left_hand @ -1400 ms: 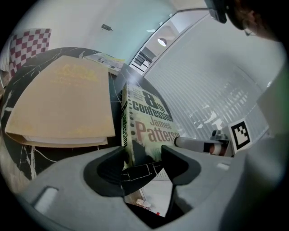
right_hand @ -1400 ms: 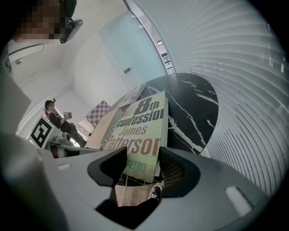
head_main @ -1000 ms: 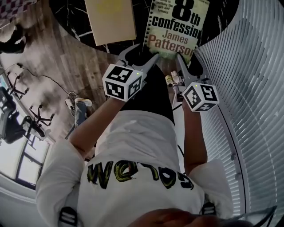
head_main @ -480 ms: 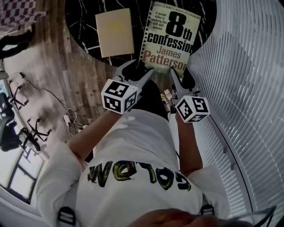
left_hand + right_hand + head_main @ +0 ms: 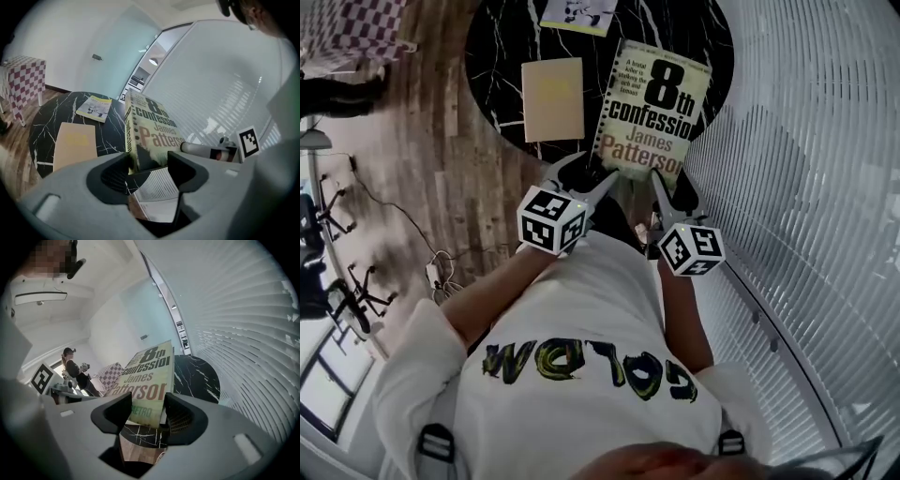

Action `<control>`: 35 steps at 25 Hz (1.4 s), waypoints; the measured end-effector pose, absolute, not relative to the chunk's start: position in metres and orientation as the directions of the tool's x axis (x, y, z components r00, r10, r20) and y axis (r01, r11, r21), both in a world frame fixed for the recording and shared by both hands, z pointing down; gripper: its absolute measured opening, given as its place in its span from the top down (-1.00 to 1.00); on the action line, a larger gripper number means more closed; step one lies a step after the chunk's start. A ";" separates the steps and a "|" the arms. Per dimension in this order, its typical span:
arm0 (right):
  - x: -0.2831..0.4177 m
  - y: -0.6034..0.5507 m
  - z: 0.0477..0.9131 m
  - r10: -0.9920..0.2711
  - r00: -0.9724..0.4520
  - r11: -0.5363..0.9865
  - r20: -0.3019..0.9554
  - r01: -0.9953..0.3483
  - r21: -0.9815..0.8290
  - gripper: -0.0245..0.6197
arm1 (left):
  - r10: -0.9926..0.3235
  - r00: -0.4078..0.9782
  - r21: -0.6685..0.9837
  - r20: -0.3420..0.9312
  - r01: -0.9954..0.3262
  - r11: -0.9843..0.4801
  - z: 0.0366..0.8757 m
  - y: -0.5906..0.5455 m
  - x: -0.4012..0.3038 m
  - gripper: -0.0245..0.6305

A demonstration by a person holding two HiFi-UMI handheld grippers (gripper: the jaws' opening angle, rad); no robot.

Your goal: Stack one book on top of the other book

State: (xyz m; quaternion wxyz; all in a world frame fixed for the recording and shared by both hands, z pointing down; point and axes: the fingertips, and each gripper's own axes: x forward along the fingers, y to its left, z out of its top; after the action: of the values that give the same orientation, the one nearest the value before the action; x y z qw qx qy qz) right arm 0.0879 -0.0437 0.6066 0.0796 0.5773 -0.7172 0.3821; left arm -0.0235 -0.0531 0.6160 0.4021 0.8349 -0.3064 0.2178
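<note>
A large paperback with "8th confession" on its cover [image 5: 652, 112] is held over the near right part of the round black marble table [image 5: 497, 56]. My left gripper [image 5: 581, 173] is shut on its near left corner by the spine [image 5: 130, 140]. My right gripper [image 5: 672, 187] is shut on its near right edge [image 5: 150, 380]. In the right gripper view the table top shows below the book's raised near edge. A plain tan book [image 5: 553, 98] lies flat on the table to the left of the paperback and apart from it, and it also shows in the left gripper view [image 5: 72, 143].
A yellow booklet [image 5: 577, 11] lies at the table's far side. White slatted blinds [image 5: 806, 141] curve close along the right. A wooden floor with cables and tripods [image 5: 337, 281] lies to the left, with a checked cloth [image 5: 356, 23] beyond. A person [image 5: 77, 371] stands far off.
The head view has swung, so more of the table and the yellow booklet have come into sight. Both grippers keep the same hold on the paperback's near edge.
</note>
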 end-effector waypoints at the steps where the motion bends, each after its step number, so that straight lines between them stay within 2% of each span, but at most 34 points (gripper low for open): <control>1: 0.088 -0.044 0.609 -0.770 -0.324 0.045 0.550 -0.887 -0.459 0.21 | -0.343 0.714 0.533 0.610 -0.690 -0.490 0.618 -0.054 -0.024 0.14; 15: 0.101 -0.040 0.605 -0.732 -0.437 0.154 0.523 -0.854 -0.497 0.21 | -0.439 0.638 0.496 0.633 -0.770 -0.402 0.609 -0.036 -0.011 0.14; 17: 0.097 -0.041 0.622 -0.772 -0.418 0.157 0.478 -0.856 -0.493 0.21 | -0.460 0.649 0.471 0.607 -0.759 -0.450 0.625 -0.040 -0.016 0.14; 20: 0.095 -0.055 0.638 -0.871 -0.291 0.107 0.396 -0.899 -0.425 0.21 | -0.449 0.734 0.445 0.509 -0.671 -0.593 0.647 -0.069 -0.017 0.14; 22: 0.090 -0.044 0.632 -0.869 -0.255 0.076 0.424 -0.915 -0.396 0.21 | -0.422 0.761 0.481 0.493 -0.643 -0.596 0.645 -0.061 -0.021 0.14; 25: 0.086 -0.040 0.617 -0.844 -0.275 0.081 0.461 -0.914 -0.397 0.21 | -0.421 0.752 0.511 0.508 -0.656 -0.555 0.631 -0.053 -0.026 0.14; 35: 0.093 -0.044 0.624 -0.828 -0.320 0.116 0.461 -0.901 -0.418 0.21 | -0.455 0.720 0.494 0.525 -0.693 -0.525 0.635 -0.052 -0.019 0.14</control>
State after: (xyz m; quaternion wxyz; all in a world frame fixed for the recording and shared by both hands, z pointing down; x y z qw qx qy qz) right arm 0.0929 -0.0443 0.6241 0.0564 0.5802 -0.7448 0.3247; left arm -0.0192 -0.0522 0.6352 0.3540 0.8570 -0.3347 0.1681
